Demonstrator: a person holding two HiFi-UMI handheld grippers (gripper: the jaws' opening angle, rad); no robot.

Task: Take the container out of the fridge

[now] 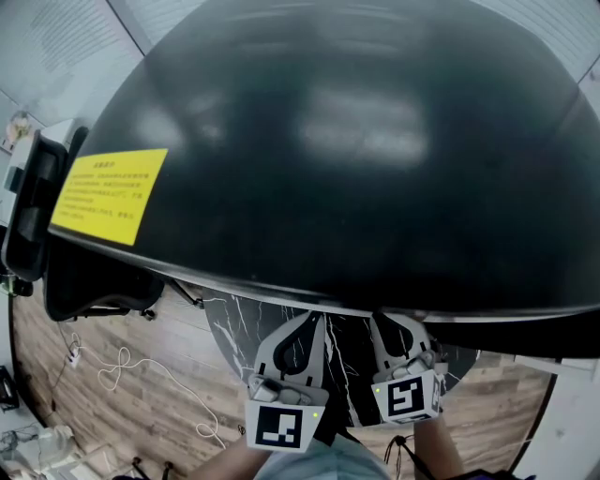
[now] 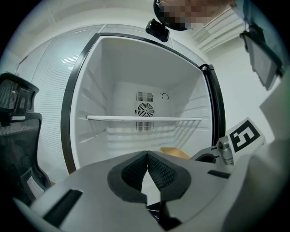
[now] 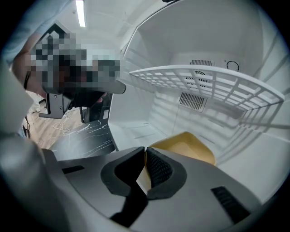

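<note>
The fridge's black shell [image 1: 356, 141] is shining glossy. Its white lining [image 2: 113, 68] is looking like smooth plastic, the container [image 3: 190, 145] matt.

Office or lab room, mesh desk chair [image 2: 18, 149], loose cables [image 1: 117, 370] on wood-look floor [image 1: 56, 352], ceiling strip light [image 3: 81, 13]

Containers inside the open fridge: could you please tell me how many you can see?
1. A yellow container sits on the fridge floor below the wire shelf, beyond the right gripper; more may hide behind it.
</note>
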